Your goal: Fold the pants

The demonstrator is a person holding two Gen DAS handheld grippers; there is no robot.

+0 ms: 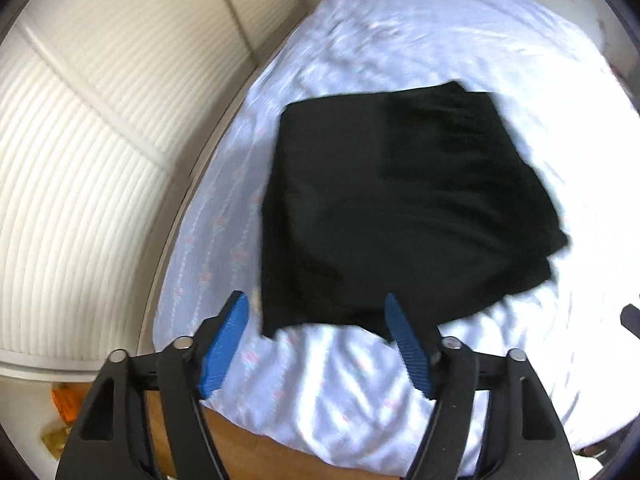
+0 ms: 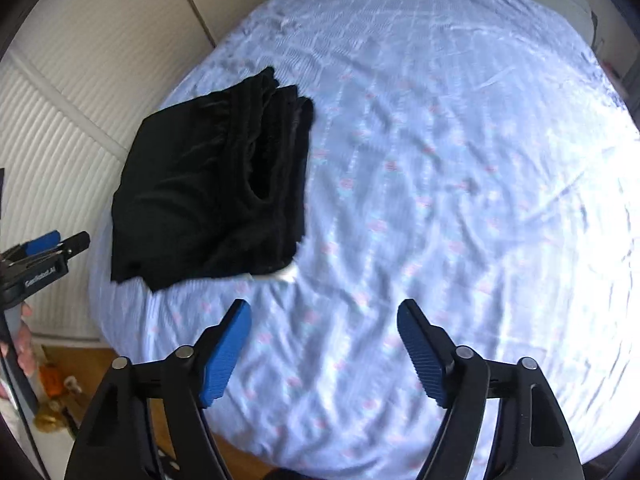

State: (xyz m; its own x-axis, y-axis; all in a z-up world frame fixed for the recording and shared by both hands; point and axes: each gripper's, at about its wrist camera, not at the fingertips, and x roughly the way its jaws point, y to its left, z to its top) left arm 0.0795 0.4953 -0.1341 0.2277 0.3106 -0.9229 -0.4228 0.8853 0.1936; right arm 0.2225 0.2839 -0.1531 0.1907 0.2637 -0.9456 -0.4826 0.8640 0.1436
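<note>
Lying folded on the bed (image 2: 440,160), black pants (image 2: 212,184)

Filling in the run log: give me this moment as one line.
pants: folded, lying on bed sheet | left hand-held gripper: open, empty | right hand-held gripper: open, empty
</note>
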